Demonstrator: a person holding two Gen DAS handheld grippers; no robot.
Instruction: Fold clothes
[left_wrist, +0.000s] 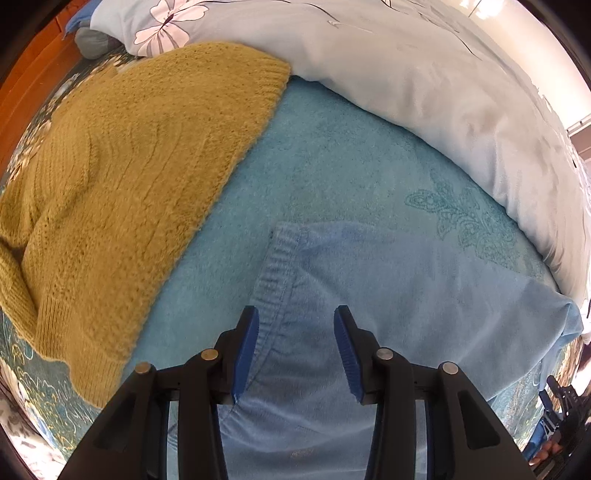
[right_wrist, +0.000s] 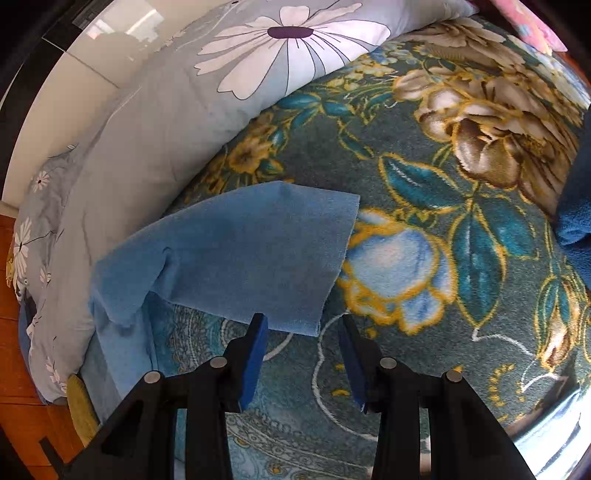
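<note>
Bed covered by a teal floral blanket (right_wrist: 424, 177), a pale flowered duvet (left_wrist: 424, 81) bunched along its far edge. Light blue garment (left_wrist: 388, 280) lies spread on a turquoise towel (left_wrist: 314, 166); its ribbed waistband sits just under the left gripper (left_wrist: 295, 321), whose jaws stand apart, gripping nothing. Mustard knit sweater (left_wrist: 122, 173) rests beside, overlapping the towel's edge. Right gripper (right_wrist: 303, 328) likewise released, jaws parted above the blanket, the garment's leg end (right_wrist: 258, 251) just beyond its fingertips.
</note>
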